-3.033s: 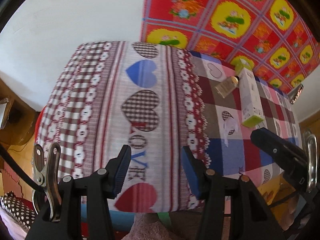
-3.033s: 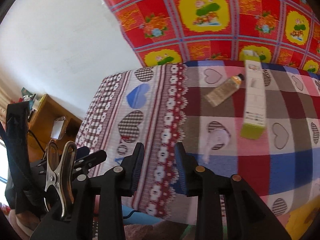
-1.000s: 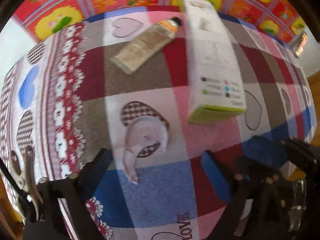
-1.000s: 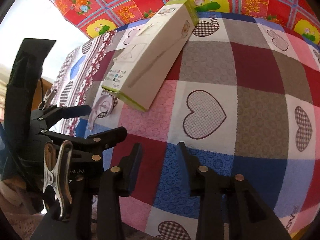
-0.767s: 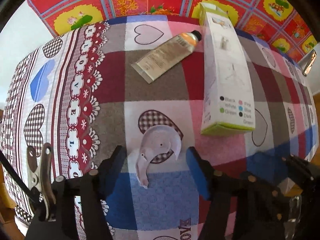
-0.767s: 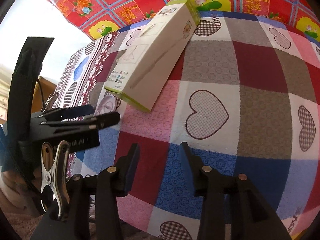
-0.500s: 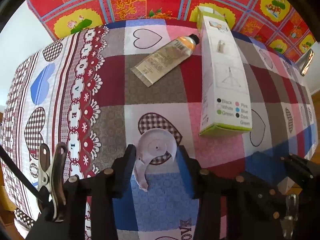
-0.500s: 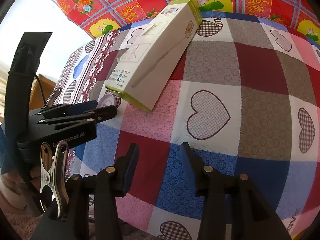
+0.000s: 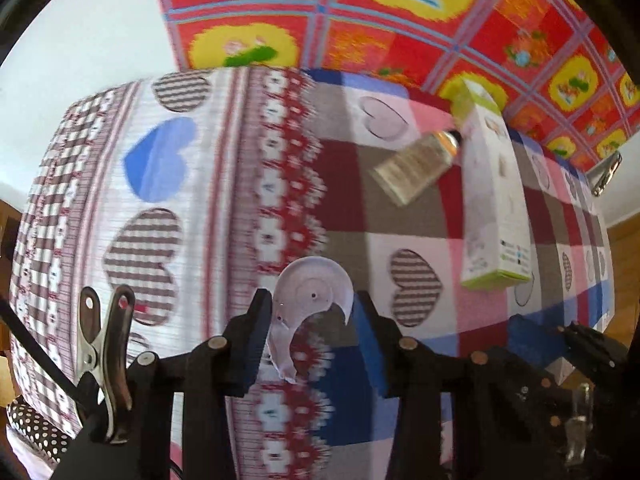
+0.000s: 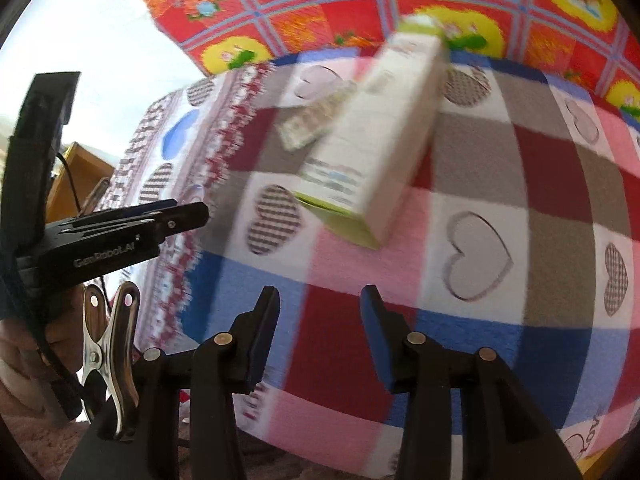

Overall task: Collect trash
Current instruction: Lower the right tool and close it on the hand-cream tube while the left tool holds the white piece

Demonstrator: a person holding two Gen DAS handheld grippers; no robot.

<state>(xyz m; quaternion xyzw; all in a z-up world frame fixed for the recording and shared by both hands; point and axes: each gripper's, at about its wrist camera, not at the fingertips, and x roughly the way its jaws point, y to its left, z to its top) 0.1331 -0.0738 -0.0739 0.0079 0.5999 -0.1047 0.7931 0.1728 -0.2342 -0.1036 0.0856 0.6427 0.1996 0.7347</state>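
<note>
Left gripper (image 9: 310, 328) jaws pinch a curled white plastic scrap (image 9: 310, 300), lifted clear of the counter (image 9: 400, 240) left of the carton (image 9: 492, 200); grip should stay firm, while right gripper (image 10: 320, 328) jaws gape empty.

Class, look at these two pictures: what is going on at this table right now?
A person is clearing trash off a table covered with a checked heart-pattern cloth. The left tongs hold a torn white plastic lid between their pads, apparently lifted off the cloth. The right tongs are open and empty, above the cloth near its front edge. A long white box and a cream tube lie on the table, side by side, not yet picked up.
</note>
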